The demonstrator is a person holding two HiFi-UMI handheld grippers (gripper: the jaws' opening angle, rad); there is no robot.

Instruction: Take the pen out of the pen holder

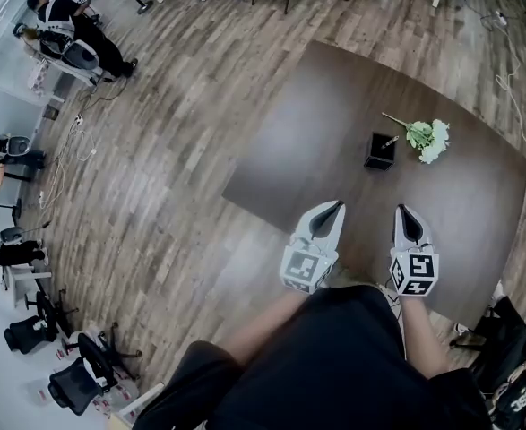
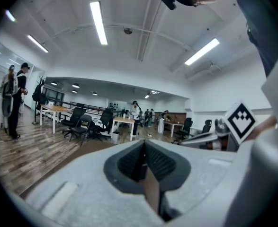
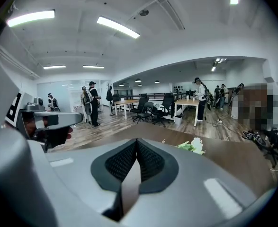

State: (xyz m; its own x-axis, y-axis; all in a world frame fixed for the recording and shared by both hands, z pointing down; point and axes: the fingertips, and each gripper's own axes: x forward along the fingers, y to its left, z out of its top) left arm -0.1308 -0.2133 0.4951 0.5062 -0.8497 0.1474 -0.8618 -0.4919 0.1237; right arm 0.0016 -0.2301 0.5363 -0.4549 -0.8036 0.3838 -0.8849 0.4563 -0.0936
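Pose: left gripper (image 1: 336, 205) and right gripper (image 1: 403, 210) are held side by side, lower centre | both are clenched, empty | pen (image 1: 391, 140) is seen in pen holder (image 1: 380, 152), well apart up-frame.

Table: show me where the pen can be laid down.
Bare table stretches left of the pen holder, between it and the left claw and right claw, and right of the flowers. Only the spot where holder and flowers sit close together is crowded.
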